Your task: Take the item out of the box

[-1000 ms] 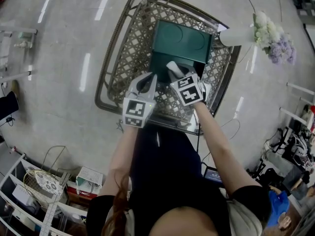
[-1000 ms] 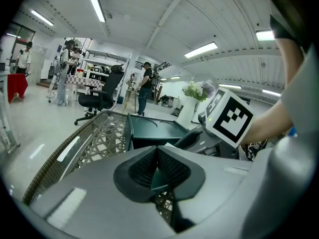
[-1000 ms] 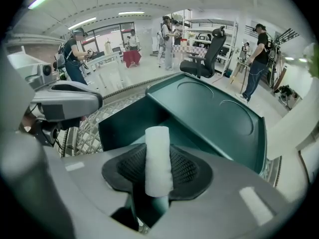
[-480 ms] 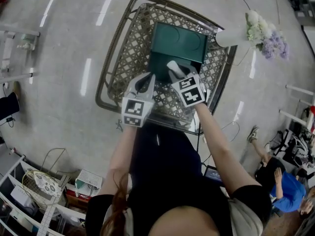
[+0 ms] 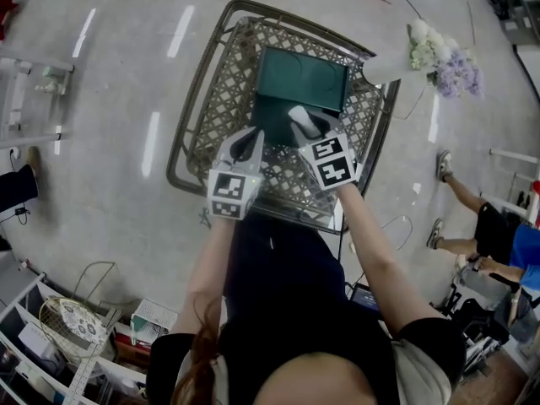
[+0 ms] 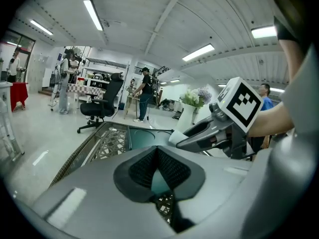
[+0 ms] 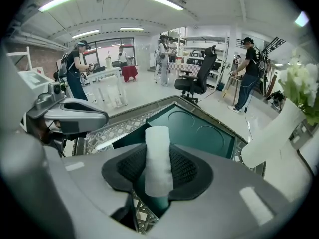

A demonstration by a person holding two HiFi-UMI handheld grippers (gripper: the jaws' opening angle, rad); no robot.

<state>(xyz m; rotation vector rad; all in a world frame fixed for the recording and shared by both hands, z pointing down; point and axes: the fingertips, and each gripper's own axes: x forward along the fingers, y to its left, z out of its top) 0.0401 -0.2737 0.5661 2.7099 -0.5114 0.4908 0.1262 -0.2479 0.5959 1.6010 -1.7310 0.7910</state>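
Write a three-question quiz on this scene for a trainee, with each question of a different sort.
1. True or false: the left gripper is shut, with nothing between its fingers.
2. What does the right gripper hold? A) a white roll B) a purple flower C) a metal spoon
3. Short answer: what does the green box stand on?

Key:
1. True. Its fingers meet and nothing sits between them.
2. A. The fingers are shut on the white roll.
3. The lattice table.
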